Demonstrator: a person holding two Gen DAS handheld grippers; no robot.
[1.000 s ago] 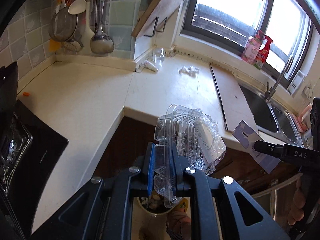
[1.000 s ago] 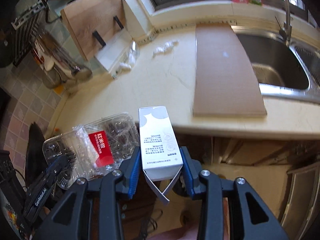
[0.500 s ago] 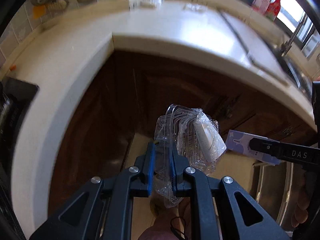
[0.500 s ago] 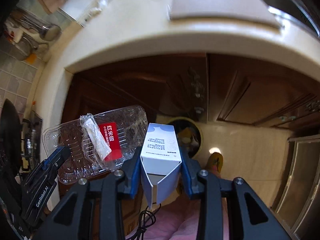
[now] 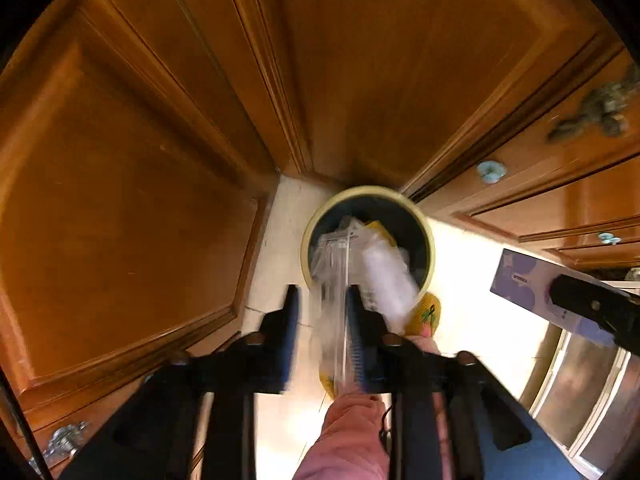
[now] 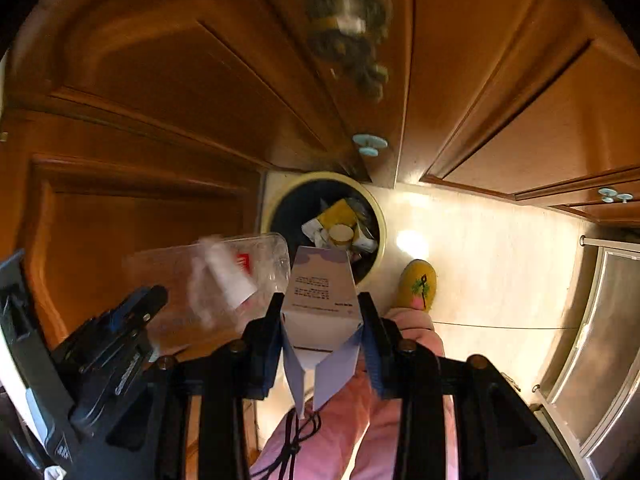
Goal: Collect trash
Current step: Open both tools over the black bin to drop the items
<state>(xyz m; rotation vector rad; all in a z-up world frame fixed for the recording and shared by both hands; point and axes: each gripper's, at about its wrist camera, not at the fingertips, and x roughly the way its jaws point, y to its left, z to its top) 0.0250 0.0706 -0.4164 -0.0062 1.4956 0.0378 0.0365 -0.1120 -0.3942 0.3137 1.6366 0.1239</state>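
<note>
The task stands at the drop: both pieces of trash hang over the bin and neither is in it yet, so what is left, as I judge it, is to let go of each one. On the left, the left gripper [image 5: 320, 300] points straight down with its jaws opening; the clear plastic clamshell tray [image 5: 334, 280], with a crumpled wad of white film against it, is between the blue pads [image 5: 291, 320], which no longer seem to press on it, and it looks to be slipping toward the bin mouth, though blur hides the exact contact. Just below is the round yellow-rimmed trash bin [image 5: 306, 240] on the pale floor, tucked against the corner of the brown cabinet doors [image 5: 120, 200]. It already holds a heap: a yellow carton, a round lid and scraps of white packaging, filling much of the dark liner. To the right, the right gripper [image 6: 320, 308] pinches the white and lilac paper carton [image 6: 322, 292] firmly by its sides, open flaps hanging toward the camera, its top end over the near edge of the bin. A yellow slipper [image 6: 416, 284] stands just beside the bin.
</note>
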